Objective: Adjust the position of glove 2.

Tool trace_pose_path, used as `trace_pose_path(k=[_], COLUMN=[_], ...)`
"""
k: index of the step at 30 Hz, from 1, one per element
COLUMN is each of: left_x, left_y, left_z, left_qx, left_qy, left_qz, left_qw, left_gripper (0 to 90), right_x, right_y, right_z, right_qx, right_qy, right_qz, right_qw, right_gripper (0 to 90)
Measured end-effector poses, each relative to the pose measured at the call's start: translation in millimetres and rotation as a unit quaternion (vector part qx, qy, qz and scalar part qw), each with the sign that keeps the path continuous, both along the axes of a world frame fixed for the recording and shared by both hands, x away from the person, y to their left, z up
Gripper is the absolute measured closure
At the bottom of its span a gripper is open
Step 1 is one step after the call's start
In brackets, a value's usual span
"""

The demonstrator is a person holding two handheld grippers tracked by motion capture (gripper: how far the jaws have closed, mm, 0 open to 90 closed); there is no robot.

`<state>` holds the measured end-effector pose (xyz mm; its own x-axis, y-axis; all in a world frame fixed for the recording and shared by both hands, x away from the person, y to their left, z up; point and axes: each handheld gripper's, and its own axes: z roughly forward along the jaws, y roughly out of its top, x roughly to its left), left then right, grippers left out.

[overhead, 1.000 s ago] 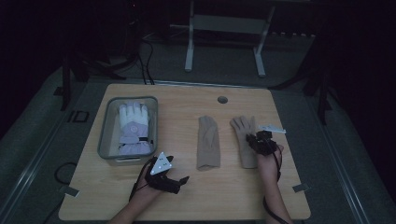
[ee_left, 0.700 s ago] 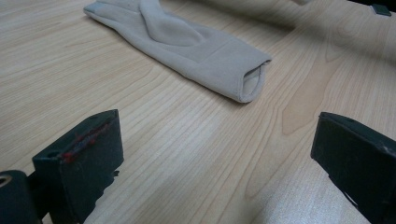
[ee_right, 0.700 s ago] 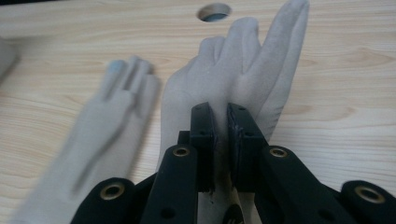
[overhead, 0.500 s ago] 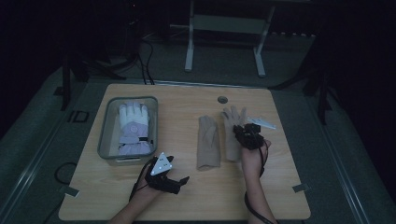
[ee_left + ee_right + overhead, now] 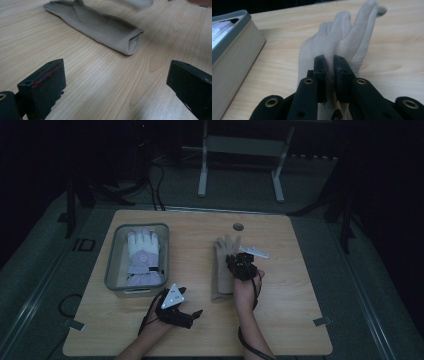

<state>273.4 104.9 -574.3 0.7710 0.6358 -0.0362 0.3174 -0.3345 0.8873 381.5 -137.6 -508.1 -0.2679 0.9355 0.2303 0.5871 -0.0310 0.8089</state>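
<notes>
Two beige gloves are on the wooden table (image 5: 300, 290). One beige glove (image 5: 219, 282) (image 5: 100, 25) lies flat at the middle, cuff toward me. My right gripper (image 5: 239, 262) (image 5: 330, 65) is shut on the second beige glove (image 5: 227, 245) (image 5: 342, 37), pinching it near the palm, and holds it over the flat one. My left gripper (image 5: 192, 317) (image 5: 117, 72) rests near the front edge, left of the flat glove's cuff, jaws wide open with nothing between them.
A grey bin (image 5: 111, 270) (image 5: 232, 50) stands at the table's left with a white and lavender glove (image 5: 142, 255) in it. A round cable hole (image 5: 238, 227) sits near the far edge. A white desk frame (image 5: 240, 165) stands on the floor behind.
My right gripper has moved left with the beige glove, from the table's right side to above the other beige glove. The left gripper has stayed put.
</notes>
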Motion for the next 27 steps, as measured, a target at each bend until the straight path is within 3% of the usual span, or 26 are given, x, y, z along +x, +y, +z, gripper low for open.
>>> trace_pose_path(k=[1,3,8,15,20,27], left_x=[-0.1,0.1,-0.1,0.6,0.8,0.8], left_y=[0.0,-0.2,-0.3,0.3,0.5,0.3], left_z=[0.0,0.0,-0.1,-0.1,-0.1,-0.1], left_qx=[-0.001,0.0,0.0,-0.002,-0.004,-0.003], left_qy=[0.0,0.001,0.0,0.003,0.004,0.004], left_qz=[0.0,0.0,-0.001,-0.001,0.0,0.001], left_qw=[1.0,1.0,1.0,1.0,1.0,1.0], left_gripper=[2.5,2.6,2.5,2.6,2.5,2.6], right_x=[-0.4,-0.2,2.7,5.6,4.6,1.8], right_y=[2.1,5.5,12.0,16.7,14.7,-3.7], right_z=[-3.0,-10.5,-25.4,-40.2,-37.1,-24.6], right_qx=[-0.006,0.007,-0.013,-0.021,-0.018,-0.011], right_qy=[0.001,0.017,0.037,0.062,0.066,0.049], right_qz=[-0.004,-0.001,-0.001,0.011,0.025,0.059], right_qw=[1.0,0.9998,0.9992,0.9978,0.9973,0.997], right_gripper=[81.3,81.1,80.5,76.7,62.0,35.2])
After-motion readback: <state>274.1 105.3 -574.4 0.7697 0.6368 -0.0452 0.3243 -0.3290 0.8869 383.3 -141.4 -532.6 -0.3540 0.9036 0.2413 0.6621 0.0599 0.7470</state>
